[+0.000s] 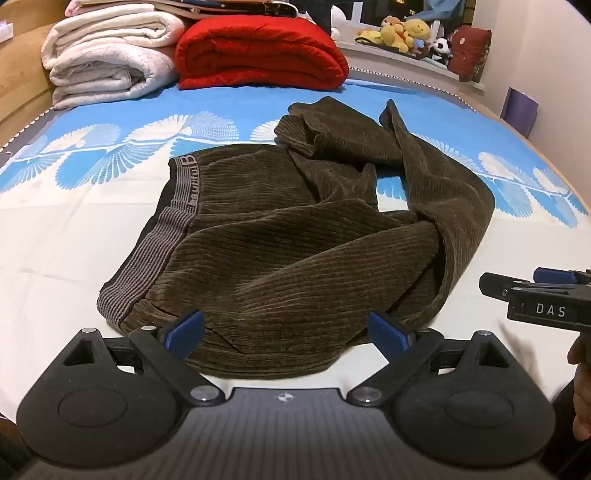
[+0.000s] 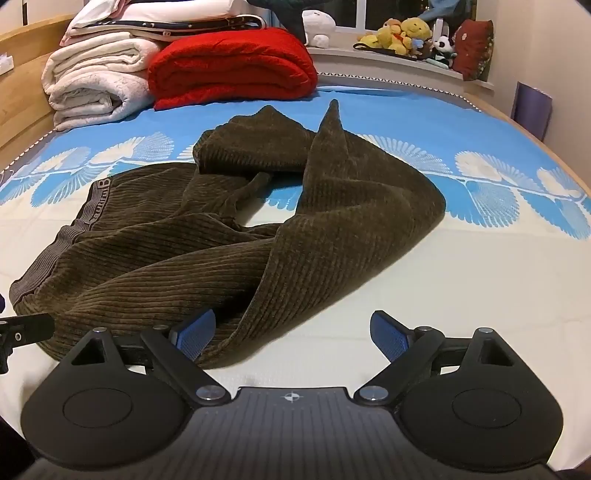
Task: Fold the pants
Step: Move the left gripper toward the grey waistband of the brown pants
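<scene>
Dark olive corduroy pants (image 1: 295, 236) lie crumpled on the bed, with the grey striped waistband (image 1: 155, 243) at the left and the legs bunched toward the back right. They also show in the right wrist view (image 2: 229, 236). My left gripper (image 1: 288, 332) is open and empty, its blue pads hovering over the near edge of the pants. My right gripper (image 2: 295, 334) is open and empty, with its left pad over the near fold of a leg. The right gripper also shows at the right edge of the left wrist view (image 1: 532, 291).
The bed sheet (image 2: 443, 280) is white near me and blue with a white fan pattern farther back. A folded red blanket (image 1: 258, 55) and white blankets (image 1: 107, 55) lie at the back left. Stuffed toys (image 1: 406, 33) sit on the window ledge.
</scene>
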A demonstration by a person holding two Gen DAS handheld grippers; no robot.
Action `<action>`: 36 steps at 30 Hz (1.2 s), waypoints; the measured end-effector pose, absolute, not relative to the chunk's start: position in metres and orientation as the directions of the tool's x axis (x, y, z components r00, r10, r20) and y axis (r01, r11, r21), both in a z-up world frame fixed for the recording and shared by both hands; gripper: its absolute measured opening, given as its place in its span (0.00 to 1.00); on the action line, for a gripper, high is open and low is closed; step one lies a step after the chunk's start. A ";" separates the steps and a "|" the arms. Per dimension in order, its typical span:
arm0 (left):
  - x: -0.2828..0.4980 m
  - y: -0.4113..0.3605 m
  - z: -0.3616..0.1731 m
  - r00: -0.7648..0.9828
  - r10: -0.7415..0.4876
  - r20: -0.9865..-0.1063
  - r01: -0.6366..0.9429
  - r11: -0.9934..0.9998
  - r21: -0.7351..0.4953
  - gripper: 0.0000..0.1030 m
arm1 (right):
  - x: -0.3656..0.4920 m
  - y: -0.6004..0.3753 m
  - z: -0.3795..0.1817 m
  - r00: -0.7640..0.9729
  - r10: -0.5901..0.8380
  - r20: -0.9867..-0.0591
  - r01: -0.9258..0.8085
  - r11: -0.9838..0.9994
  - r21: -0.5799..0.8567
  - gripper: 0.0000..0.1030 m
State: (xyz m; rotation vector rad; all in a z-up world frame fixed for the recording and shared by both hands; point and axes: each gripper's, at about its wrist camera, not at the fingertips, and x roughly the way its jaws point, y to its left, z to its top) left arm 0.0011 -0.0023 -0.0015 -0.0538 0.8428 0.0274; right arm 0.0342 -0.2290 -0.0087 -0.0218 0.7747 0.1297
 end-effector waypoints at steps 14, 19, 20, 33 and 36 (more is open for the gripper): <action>0.001 -0.004 0.000 0.667 0.006 -0.745 -0.049 0.998 -0.036 0.95 | 0.034 -0.227 -0.008 0.708 0.107 -0.699 -0.126 0.992 0.025 0.89; 0.001 -0.003 0.000 0.669 0.009 -0.743 -0.050 0.998 -0.033 0.95 | 0.034 -0.228 -0.009 0.707 0.109 -0.699 -0.126 0.992 0.026 0.89; 0.001 -0.003 0.000 0.669 0.009 -0.743 -0.051 0.998 -0.033 0.95 | 0.034 -0.229 -0.008 0.707 0.109 -0.699 -0.127 0.992 0.026 0.89; 0.001 -0.002 0.003 0.673 0.016 -0.739 -0.037 0.999 -0.012 0.58 | 0.033 -0.227 -0.011 0.713 0.106 -0.693 -0.128 0.992 0.019 0.89; 0.006 0.003 0.016 0.678 -0.023 -0.735 0.013 1.000 -0.019 0.33 | 0.032 -0.229 -0.007 0.731 0.098 -0.675 -0.119 0.993 0.015 0.86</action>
